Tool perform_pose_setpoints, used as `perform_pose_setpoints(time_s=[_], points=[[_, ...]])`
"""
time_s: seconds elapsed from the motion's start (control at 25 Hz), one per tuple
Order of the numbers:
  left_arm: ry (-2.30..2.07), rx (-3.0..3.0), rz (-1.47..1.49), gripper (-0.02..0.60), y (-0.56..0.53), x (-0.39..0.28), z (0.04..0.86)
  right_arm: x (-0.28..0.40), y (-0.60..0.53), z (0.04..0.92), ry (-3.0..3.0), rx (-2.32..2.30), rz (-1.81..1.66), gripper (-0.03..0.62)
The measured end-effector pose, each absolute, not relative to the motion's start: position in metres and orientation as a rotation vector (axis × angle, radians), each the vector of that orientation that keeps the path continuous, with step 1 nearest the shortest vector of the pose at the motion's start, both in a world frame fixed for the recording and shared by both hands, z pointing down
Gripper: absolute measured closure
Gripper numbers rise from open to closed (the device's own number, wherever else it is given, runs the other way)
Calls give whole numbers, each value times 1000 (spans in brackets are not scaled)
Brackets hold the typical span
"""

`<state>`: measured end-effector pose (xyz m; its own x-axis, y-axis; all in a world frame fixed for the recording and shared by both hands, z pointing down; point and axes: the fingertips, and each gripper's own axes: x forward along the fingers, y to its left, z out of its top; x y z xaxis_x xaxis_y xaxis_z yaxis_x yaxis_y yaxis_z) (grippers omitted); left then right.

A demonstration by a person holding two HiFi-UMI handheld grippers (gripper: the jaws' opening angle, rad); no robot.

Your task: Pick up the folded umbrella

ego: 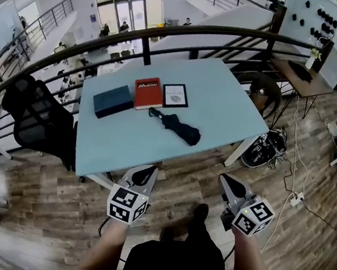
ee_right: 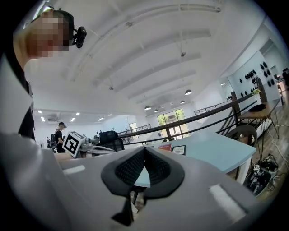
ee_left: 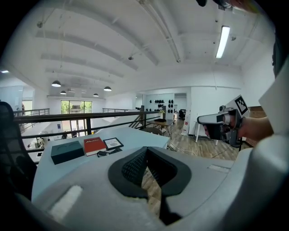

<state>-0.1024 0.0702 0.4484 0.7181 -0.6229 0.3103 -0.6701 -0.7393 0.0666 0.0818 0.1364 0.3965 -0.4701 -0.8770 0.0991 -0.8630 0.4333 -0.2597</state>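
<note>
The folded black umbrella [ego: 175, 126] lies on the pale blue table [ego: 219, 107], near its middle, with its handle toward the red book. In the left gripper view the umbrella [ee_left: 108, 152] shows small, far ahead. My left gripper [ego: 148, 171] hangs in front of the table's near edge, shut and empty. My right gripper [ego: 225, 180] is level with it to the right, off the table's near corner, also shut with nothing in it. Each gripper view shows its own fingertips touching: left [ee_left: 145, 153], right [ee_right: 144, 153]. The umbrella is hidden in the right gripper view.
Behind the umbrella lie a dark teal box [ego: 113, 101], a red book [ego: 148, 92] and a framed picture [ego: 175, 95]. A black office chair [ego: 38, 118] stands left of the table. A dark railing [ego: 167, 32] runs behind it. Cables and bags [ego: 265, 150] lie on the wooden floor at right.
</note>
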Motion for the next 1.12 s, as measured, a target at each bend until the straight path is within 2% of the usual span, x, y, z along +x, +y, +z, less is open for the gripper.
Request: perform_pose_setpoints(time_s=[0.2,0.76,1.12], points=[[-1076,2725,431,575,26,-79,455,97,82,405,2656,-1503,-455,594],[-1176,2615,498,575,-131,37,455,200,-103,432,2740,-1266,-621,594],[-1203,2545,525,575,-167,38,472,186,-148,462,2831,-1125,-744,594]])
